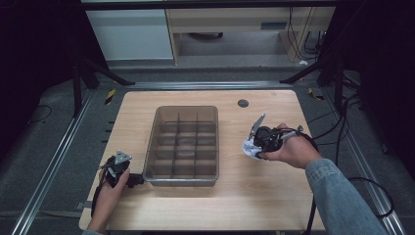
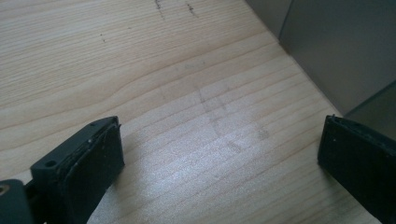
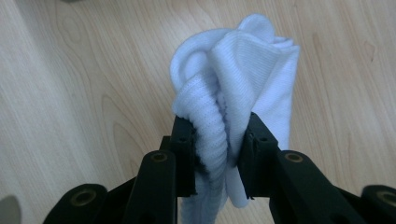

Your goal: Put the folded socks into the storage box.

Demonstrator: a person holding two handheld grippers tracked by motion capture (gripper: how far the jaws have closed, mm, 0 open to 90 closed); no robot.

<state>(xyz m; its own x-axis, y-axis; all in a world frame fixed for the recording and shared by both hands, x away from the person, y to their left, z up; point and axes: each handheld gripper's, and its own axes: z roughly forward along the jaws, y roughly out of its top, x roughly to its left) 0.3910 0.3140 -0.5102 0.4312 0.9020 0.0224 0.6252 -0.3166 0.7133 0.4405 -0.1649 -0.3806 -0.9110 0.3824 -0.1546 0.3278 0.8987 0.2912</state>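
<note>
Right of the divided bin [image 1: 182, 147] on the worktop [image 1: 254, 196], the right gripper [image 3: 219, 144] pinched a bunched white cloth [image 3: 243, 74] between its jaws, while the left gripper [image 2: 219, 163] rested with jaws spread.

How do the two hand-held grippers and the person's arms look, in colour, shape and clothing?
Both grippers, the left gripper and the right gripper, are black, each with two flat, blocky jaws and a grey three-cornered plate on top. Black cables trail from them. The right arm wears a blue denim sleeve.
</note>
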